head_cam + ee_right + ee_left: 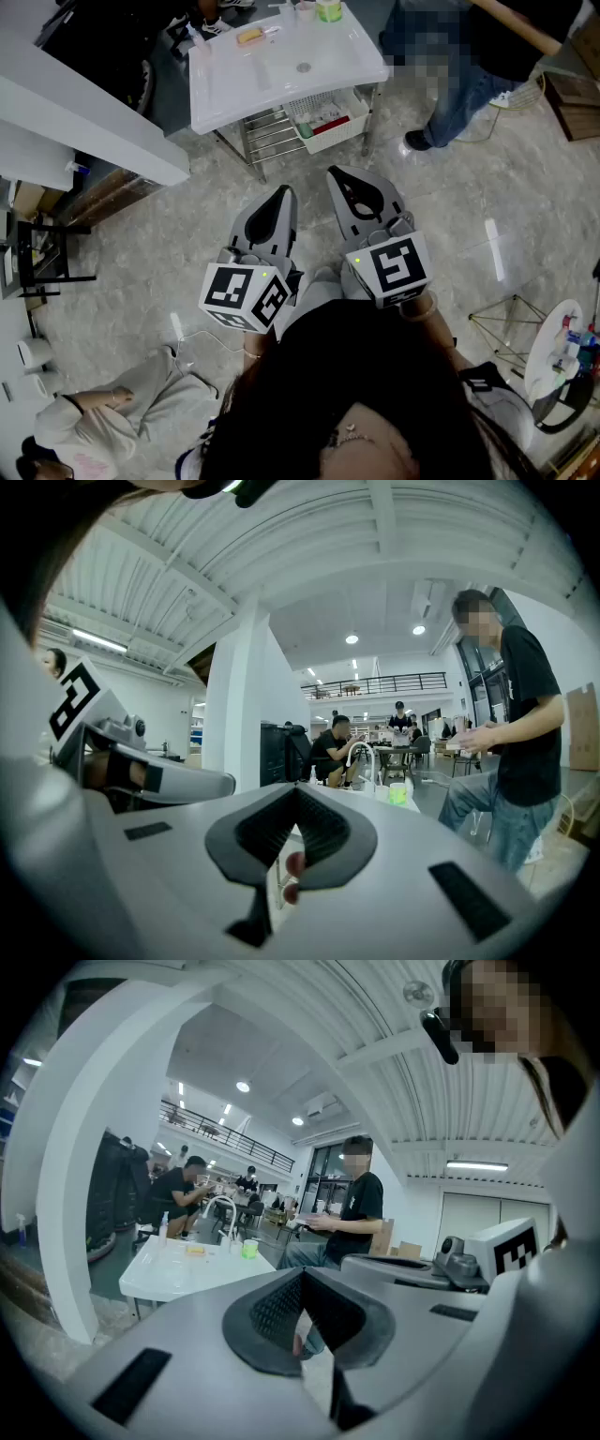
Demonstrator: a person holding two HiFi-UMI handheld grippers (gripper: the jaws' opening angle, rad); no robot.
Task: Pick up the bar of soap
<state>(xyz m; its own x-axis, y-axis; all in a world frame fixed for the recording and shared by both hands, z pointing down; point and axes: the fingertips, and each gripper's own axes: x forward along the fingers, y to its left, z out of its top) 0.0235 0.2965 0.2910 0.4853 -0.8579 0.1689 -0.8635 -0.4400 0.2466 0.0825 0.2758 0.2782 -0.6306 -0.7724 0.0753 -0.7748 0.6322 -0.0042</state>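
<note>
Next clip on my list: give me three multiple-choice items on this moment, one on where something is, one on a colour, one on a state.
1. Where does the bar of soap lie?
A. on the white sink table
B. in the basket under it
C. on the floor

2. What colour is the cup at the table's far edge?
A. red
B. green
C. black

3. How do the left tool and the right tool stand?
A. both shut, holding nothing
B. both wide open
C. left one shut on the soap

Answers:
1 A: the head view shows it lying on the tabletop.
2 B: it is bright green in the head view and in both gripper views.
3 A: each gripper view shows its jaws together with nothing between them.
</note>
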